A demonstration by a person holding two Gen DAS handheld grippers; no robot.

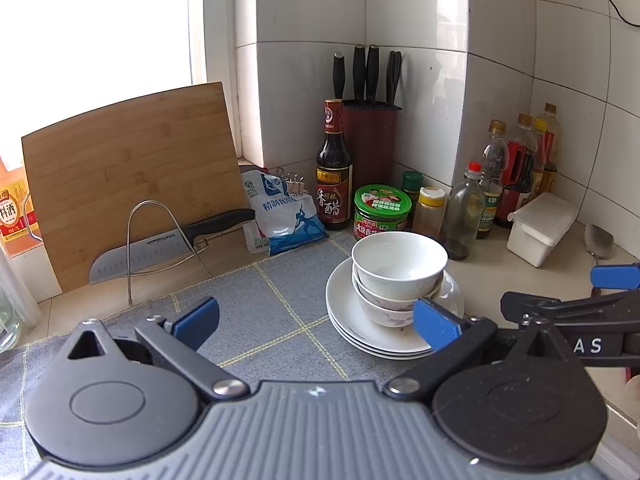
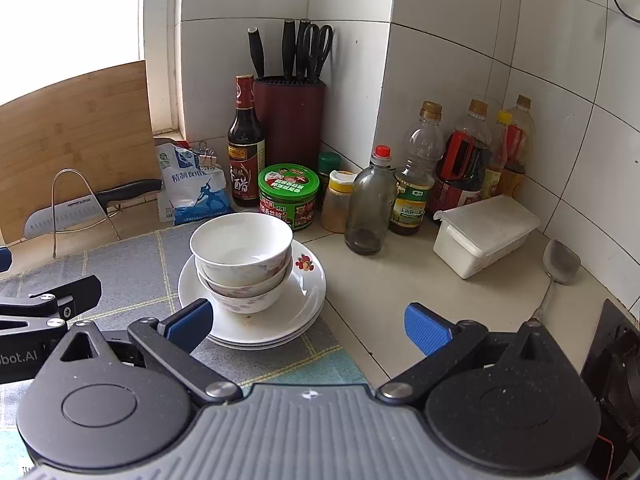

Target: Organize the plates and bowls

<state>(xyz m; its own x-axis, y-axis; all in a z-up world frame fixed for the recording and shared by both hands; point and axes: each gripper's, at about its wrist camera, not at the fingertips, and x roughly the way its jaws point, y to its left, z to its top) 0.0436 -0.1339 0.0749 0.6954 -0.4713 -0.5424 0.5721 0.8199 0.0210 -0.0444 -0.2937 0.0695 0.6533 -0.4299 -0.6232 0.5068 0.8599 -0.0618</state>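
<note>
White bowls are nested in a pile on a stack of white plates, at the right edge of a grey checked mat. My left gripper is open above the mat, its right pad in front of the plates' near rim, nothing between its fingers. My right gripper is open too, its left pad near the plates' front-left rim, its right pad over bare counter. Part of the right gripper shows at the far right of the left wrist view.
Behind the dishes stand a vinegar bottle, a green-lidded jar, a knife block, several oil and sauce bottles and a salt bag. A white lidded box and metal spatula lie right. A knife rests against a cutting board.
</note>
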